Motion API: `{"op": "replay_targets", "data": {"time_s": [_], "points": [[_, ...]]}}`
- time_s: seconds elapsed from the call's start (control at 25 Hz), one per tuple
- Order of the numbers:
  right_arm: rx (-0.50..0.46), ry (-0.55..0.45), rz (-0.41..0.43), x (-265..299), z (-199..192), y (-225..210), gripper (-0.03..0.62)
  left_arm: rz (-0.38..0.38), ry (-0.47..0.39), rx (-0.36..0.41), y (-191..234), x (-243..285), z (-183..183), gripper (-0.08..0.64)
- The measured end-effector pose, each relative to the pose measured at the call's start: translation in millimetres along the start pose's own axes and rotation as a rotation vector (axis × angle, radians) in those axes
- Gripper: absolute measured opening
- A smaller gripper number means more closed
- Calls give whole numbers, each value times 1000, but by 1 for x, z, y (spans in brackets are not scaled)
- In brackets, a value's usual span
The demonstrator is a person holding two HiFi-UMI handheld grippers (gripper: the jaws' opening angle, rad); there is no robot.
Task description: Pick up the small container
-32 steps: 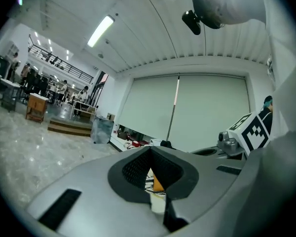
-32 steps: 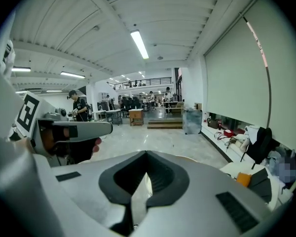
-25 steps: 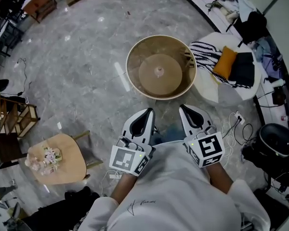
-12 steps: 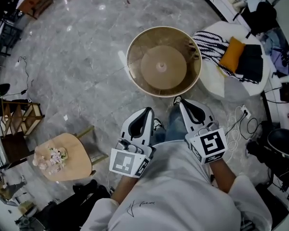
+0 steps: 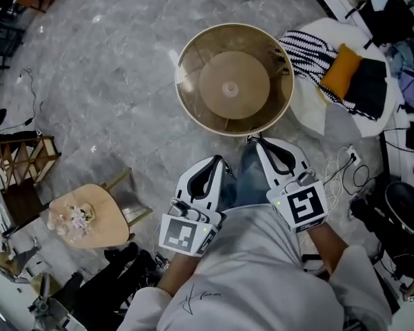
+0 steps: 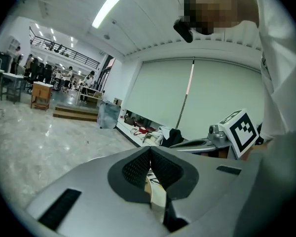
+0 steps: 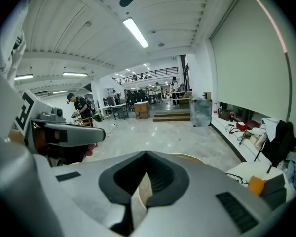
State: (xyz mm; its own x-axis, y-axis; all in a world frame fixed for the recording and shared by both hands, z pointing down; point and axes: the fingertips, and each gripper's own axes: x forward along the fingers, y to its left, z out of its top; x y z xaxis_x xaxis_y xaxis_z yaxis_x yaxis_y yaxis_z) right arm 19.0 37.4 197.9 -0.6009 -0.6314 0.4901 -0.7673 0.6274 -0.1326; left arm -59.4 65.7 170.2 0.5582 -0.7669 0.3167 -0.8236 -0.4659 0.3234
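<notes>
Tan container on a grey veined floor
Its rim is cream, its wall perhaps see-through brown. The cloth is striped black and white, the cushion orange; left gripper and right gripper are white-grey, each with a black-and-white square marker.

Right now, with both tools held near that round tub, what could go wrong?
The left gripper and right gripper are both shut, so they might bump the rim of the round tub instead of gripping it. Loose cables lie on the floor off to the right, a possible trip hazard.
</notes>
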Motion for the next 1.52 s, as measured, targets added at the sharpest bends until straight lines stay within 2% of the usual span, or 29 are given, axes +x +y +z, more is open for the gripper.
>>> {"op": "replay_targets", "data": {"time_s": [0.4, 0.96, 1.24, 1.52], "points": [[19, 44, 72, 43, -11, -14, 15, 49, 65, -44, 24, 32, -16, 18], [87, 96, 92, 74, -49, -42, 15, 93, 145, -82, 38, 58, -49, 18], [50, 94, 132, 89, -66, -41, 15, 113, 177, -98, 42, 69, -68, 18], [81, 99, 117, 100, -84, -54, 15, 125, 198, -110, 46, 79, -82, 18]]}}
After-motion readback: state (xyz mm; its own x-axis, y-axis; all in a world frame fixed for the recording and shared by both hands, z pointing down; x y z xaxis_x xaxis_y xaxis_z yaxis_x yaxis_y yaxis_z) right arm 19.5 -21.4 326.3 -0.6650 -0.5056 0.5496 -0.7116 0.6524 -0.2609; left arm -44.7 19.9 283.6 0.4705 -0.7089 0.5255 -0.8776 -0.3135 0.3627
